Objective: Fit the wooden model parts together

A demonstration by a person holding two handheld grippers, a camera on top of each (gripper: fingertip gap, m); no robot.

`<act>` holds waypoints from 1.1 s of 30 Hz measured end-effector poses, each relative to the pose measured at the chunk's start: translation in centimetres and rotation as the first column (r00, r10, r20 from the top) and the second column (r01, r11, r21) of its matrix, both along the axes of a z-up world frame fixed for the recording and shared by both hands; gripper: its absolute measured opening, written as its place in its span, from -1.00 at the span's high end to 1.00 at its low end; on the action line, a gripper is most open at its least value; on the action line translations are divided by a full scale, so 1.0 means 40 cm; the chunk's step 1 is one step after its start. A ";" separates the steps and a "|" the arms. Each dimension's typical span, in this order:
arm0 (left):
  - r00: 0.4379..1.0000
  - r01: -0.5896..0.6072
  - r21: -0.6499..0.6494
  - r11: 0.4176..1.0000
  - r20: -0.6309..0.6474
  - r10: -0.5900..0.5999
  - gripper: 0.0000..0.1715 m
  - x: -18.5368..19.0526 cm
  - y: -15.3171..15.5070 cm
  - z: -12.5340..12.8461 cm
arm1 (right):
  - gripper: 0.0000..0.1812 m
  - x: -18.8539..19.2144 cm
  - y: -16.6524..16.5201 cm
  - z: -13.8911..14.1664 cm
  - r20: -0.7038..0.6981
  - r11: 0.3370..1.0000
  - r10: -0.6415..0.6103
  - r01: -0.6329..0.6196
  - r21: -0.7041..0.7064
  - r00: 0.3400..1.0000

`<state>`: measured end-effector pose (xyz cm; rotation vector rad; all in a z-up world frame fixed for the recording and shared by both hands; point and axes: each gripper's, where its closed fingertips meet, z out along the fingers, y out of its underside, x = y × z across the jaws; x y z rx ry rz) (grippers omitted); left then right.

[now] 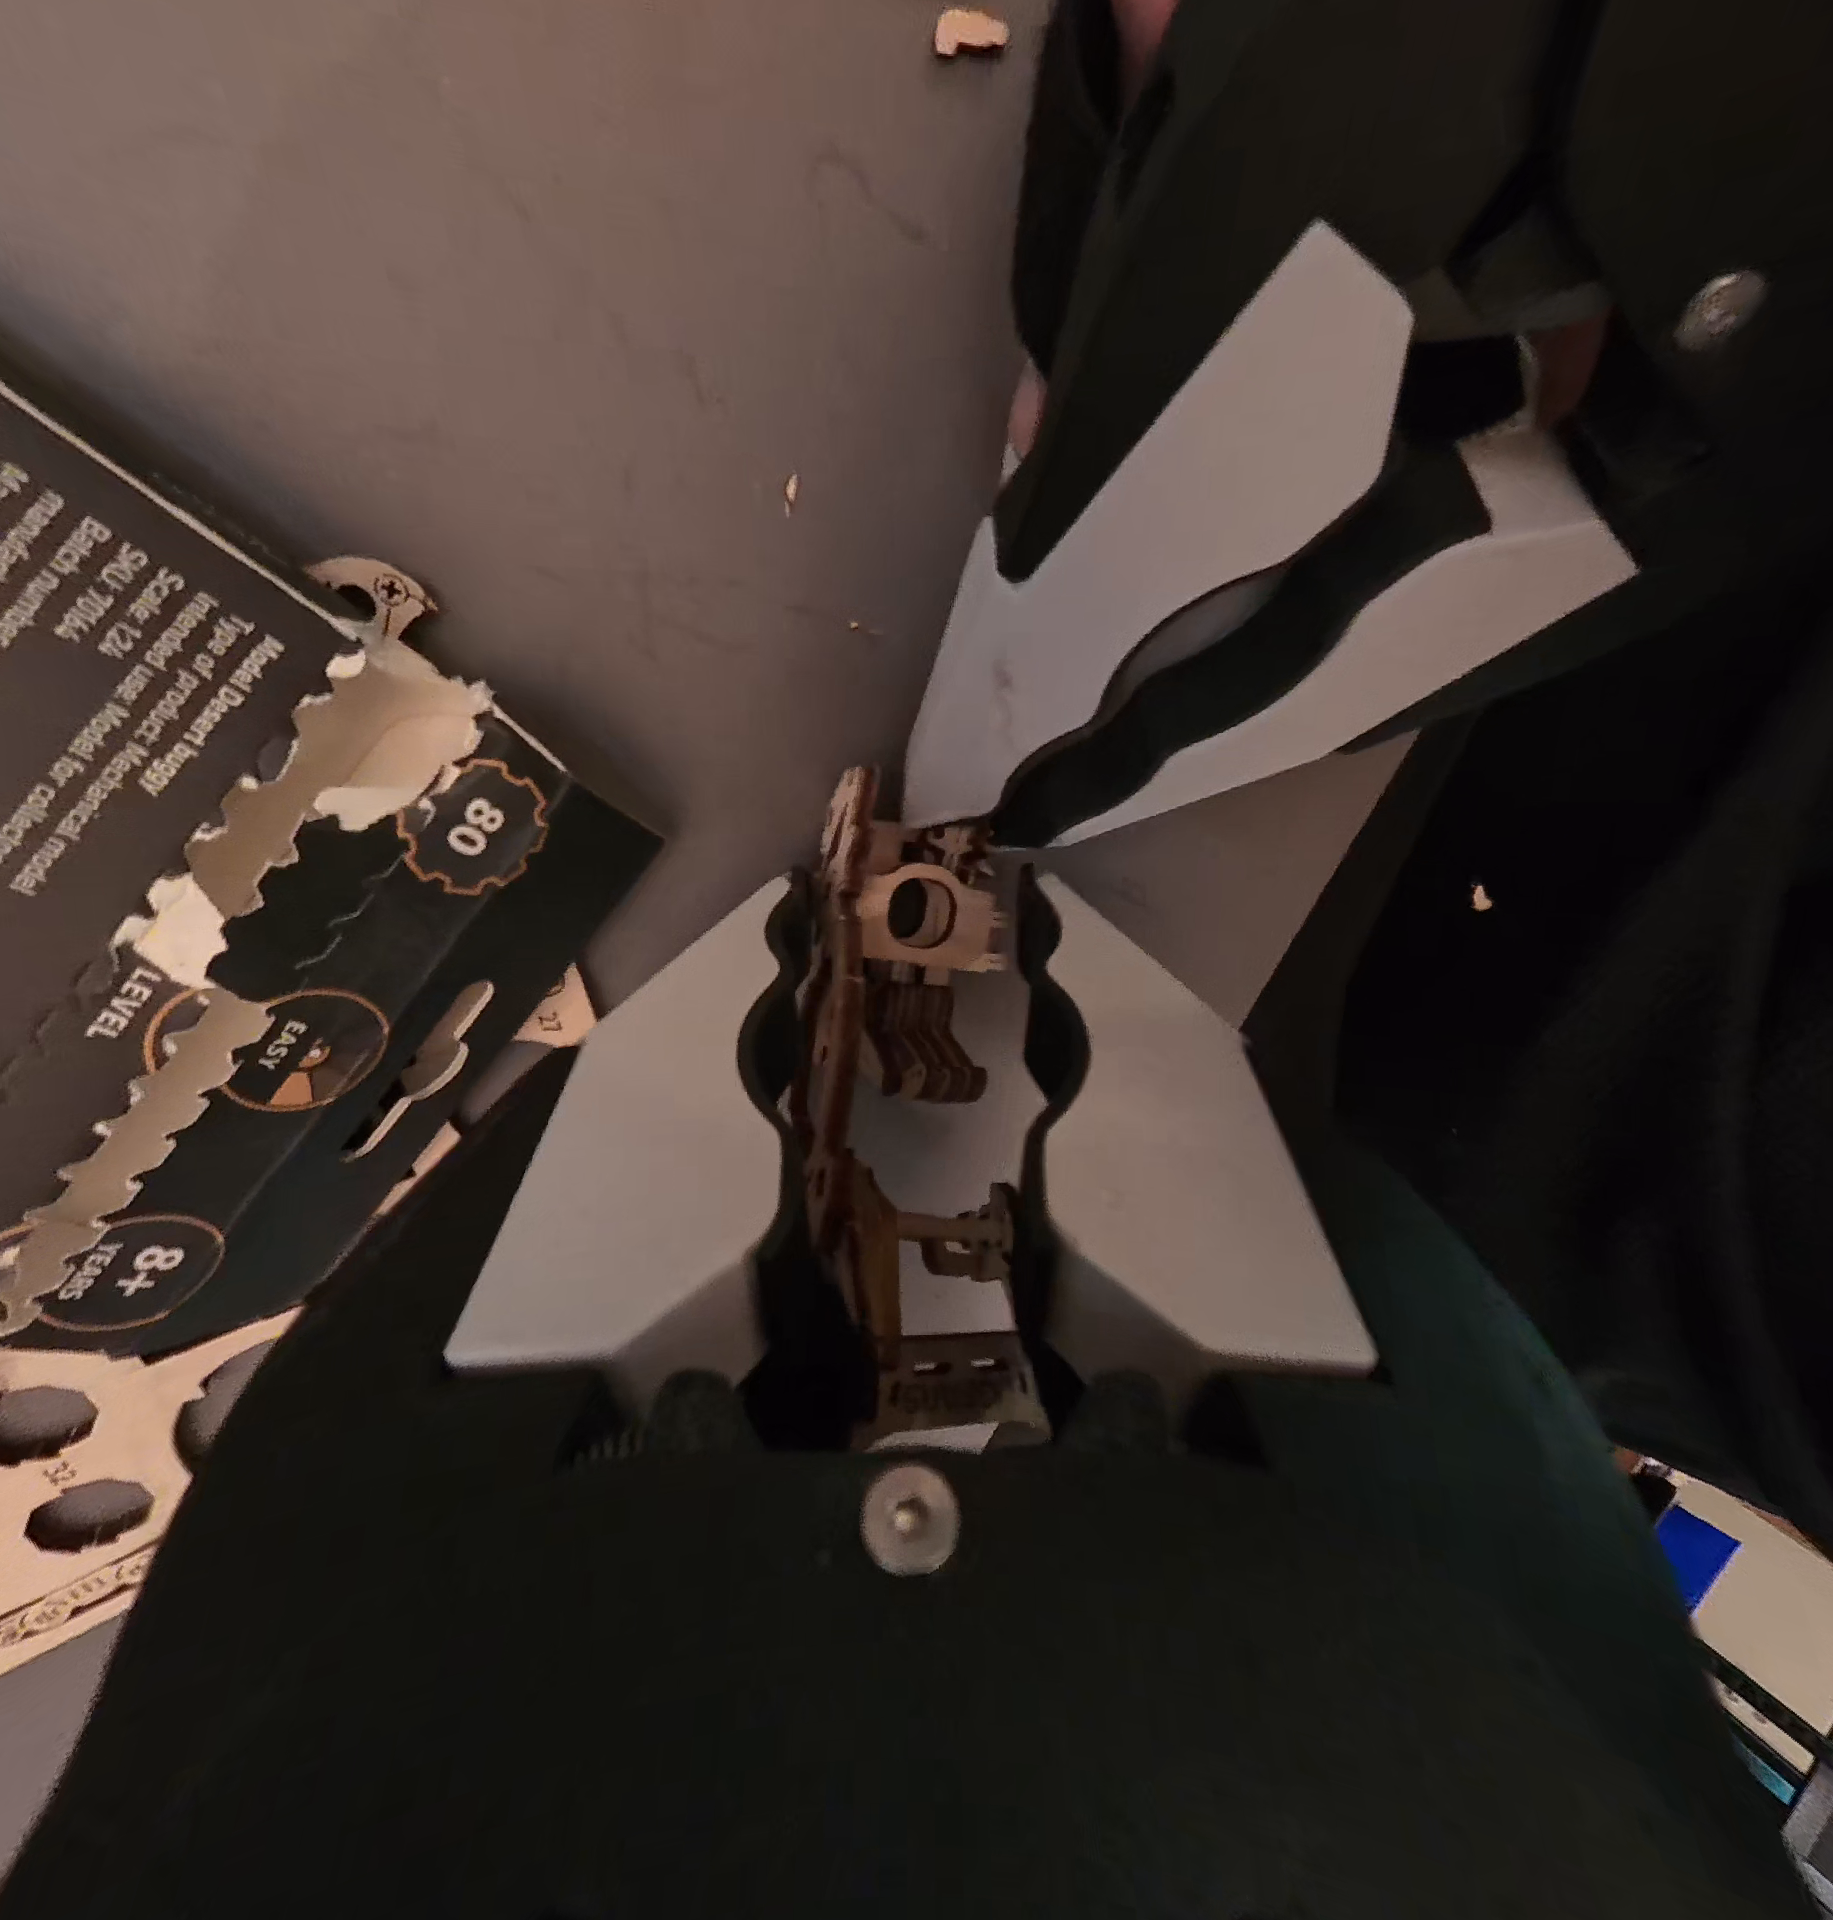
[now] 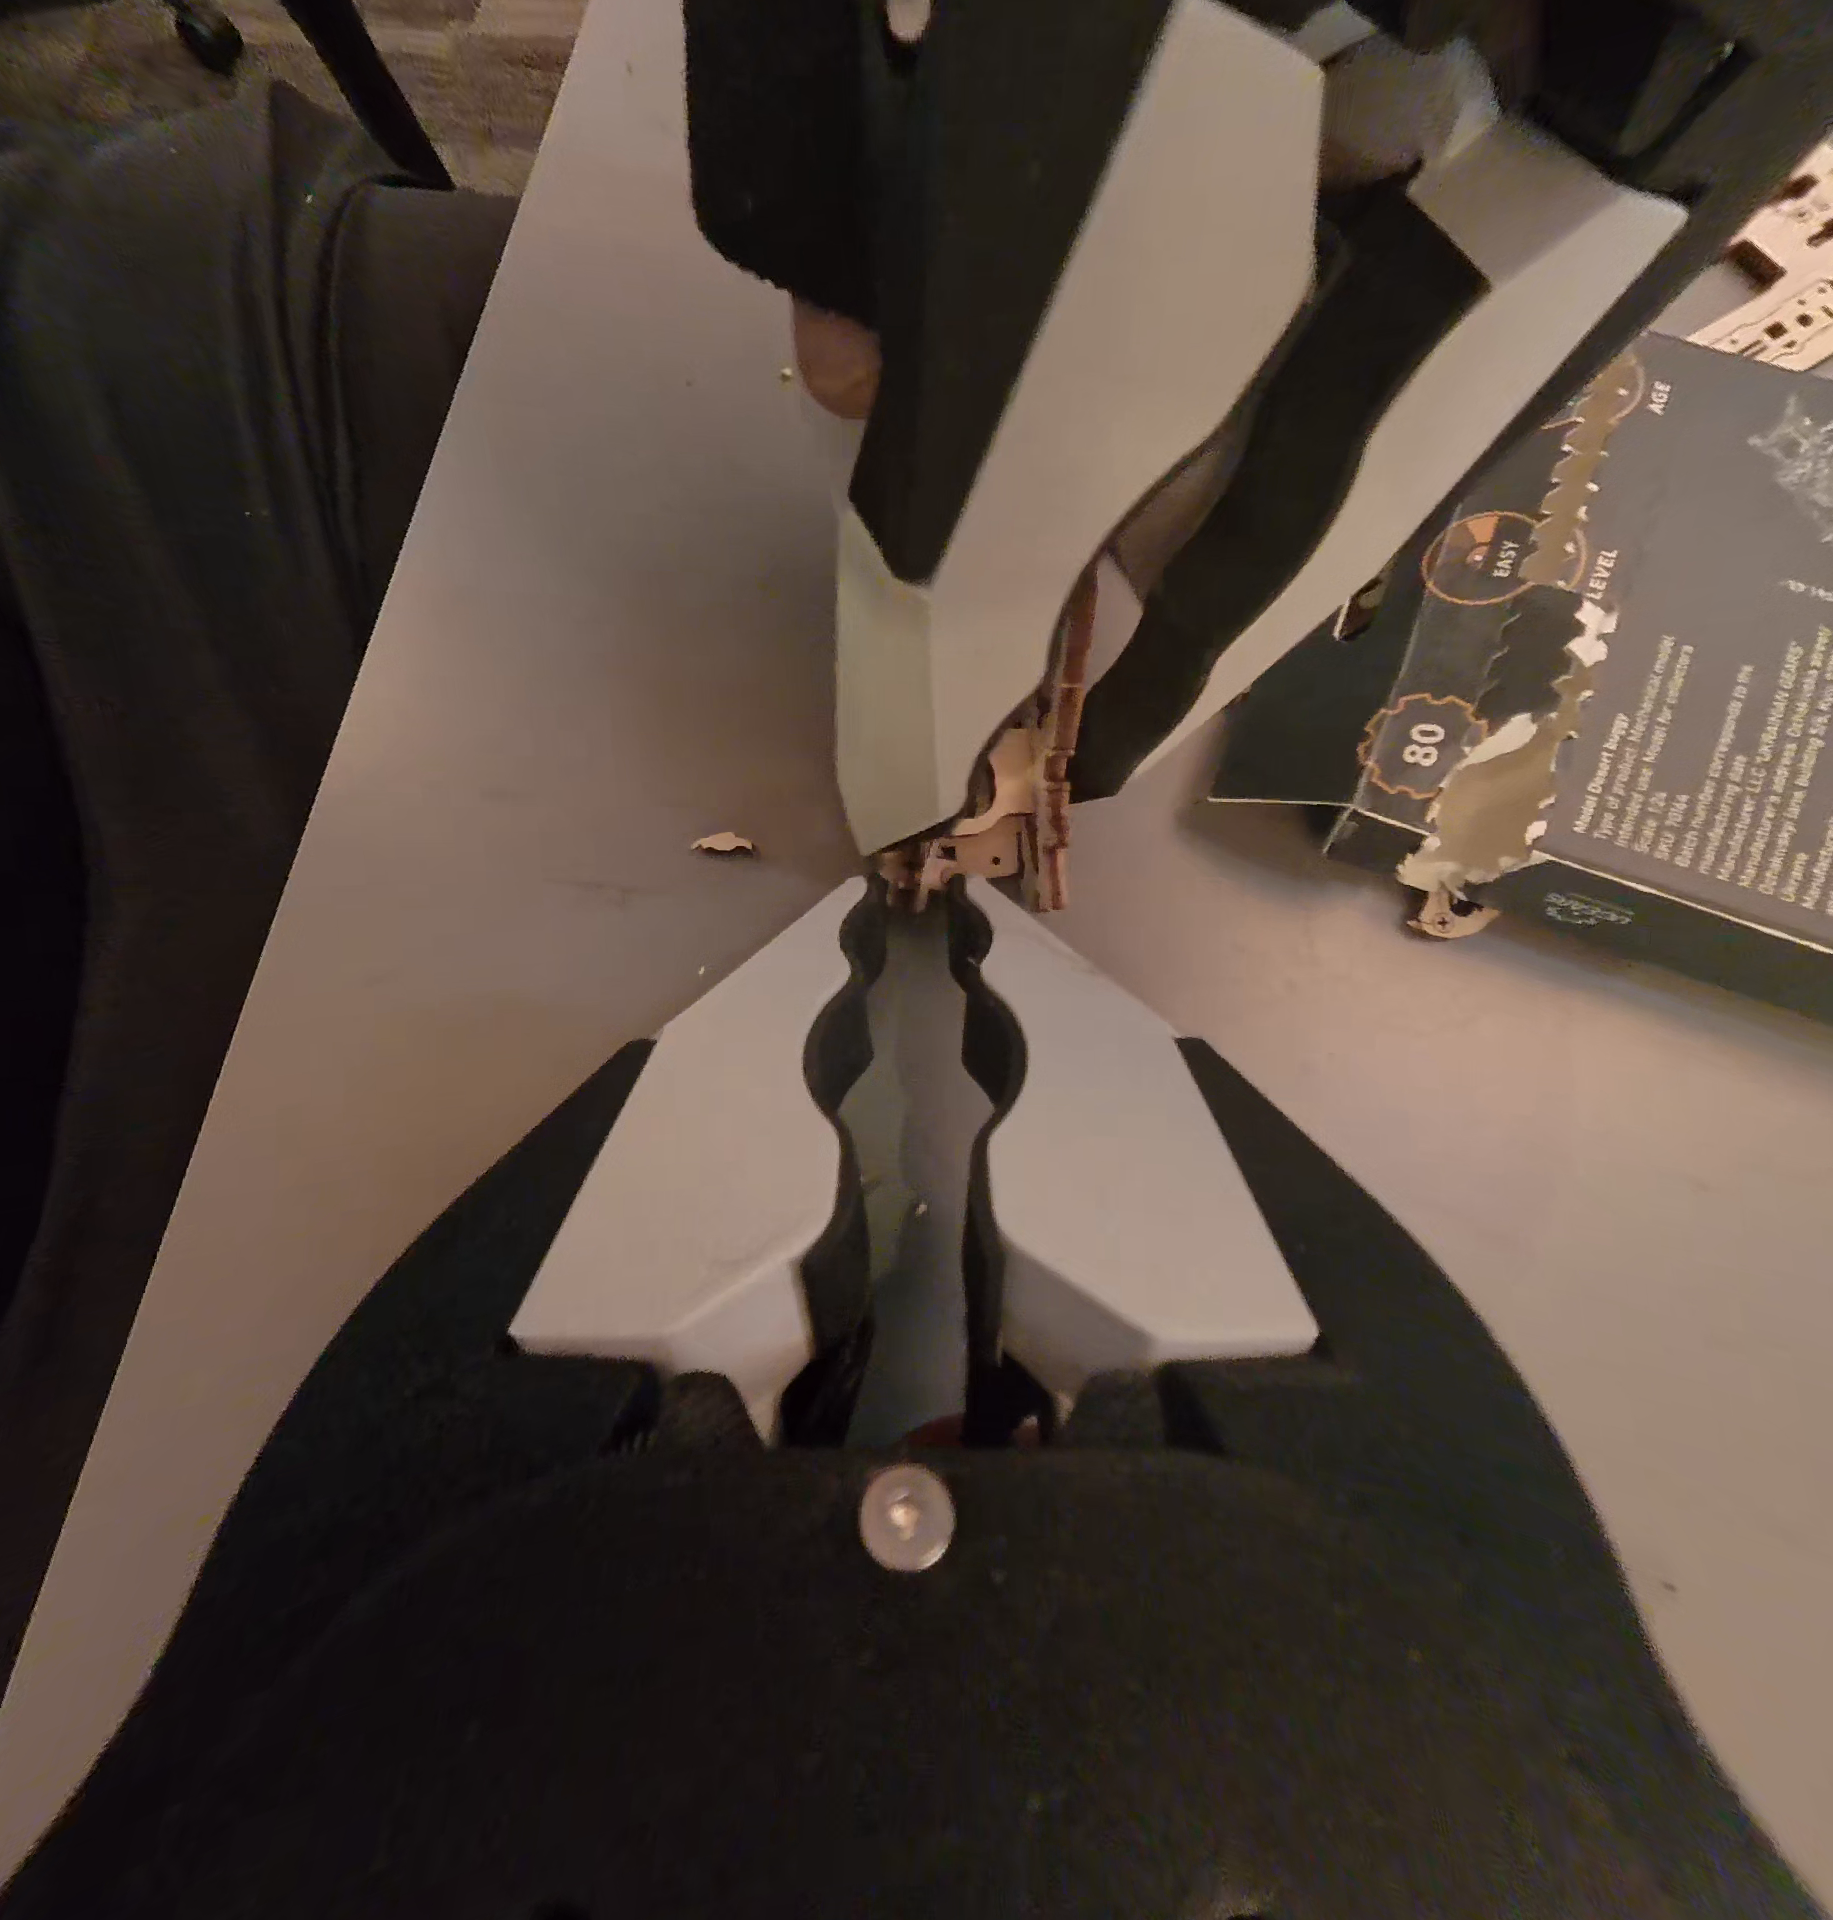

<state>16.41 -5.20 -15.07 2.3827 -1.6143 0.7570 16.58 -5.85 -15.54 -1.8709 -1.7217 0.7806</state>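
- Two grippers meet tip to tip above the desk point(image 2: 1307, 1195), with one wooden model point(image 1: 891, 1049) between them.
- The left gripper point(image 1: 907, 894) is clamped on the model, whose long axis runs back along the fingers.
- The right gripper point(image 2: 917, 904), nearly closed, pinches a small part point(image 2: 938, 862) at the model's far end, straight ahead of its tips; I judge the push goes along that line.
- Farther off: one torn box point(image 1: 216, 831), one punched sheet point(image 1: 50, 1496), a few chips.
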 end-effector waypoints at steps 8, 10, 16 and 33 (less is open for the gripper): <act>0.984 0.155 0.137 0.978 -0.115 -0.139 0.47 -0.017 0.001 -0.009 | 0.91 0.000 0.015 0.000 -0.022 0.998 -0.043 0.042 -0.046 0.999; 0.978 0.170 0.156 0.973 -0.146 -0.147 0.51 -0.023 0.004 -0.012 | 0.91 0.001 0.017 0.000 -0.026 0.997 -0.051 0.049 -0.054 0.998; 0.977 0.174 0.154 0.973 -0.151 -0.151 0.58 -0.028 0.002 -0.014 | 0.91 0.002 0.022 -0.003 -0.022 0.997 -0.063 0.062 -0.042 0.998; 0.992 0.084 0.024 0.996 -0.100 -0.081 0.58 -0.022 -0.010 -0.005 | 0.91 -0.011 0.002 0.004 0.014 1.000 -0.006 0.006 -0.022 1.000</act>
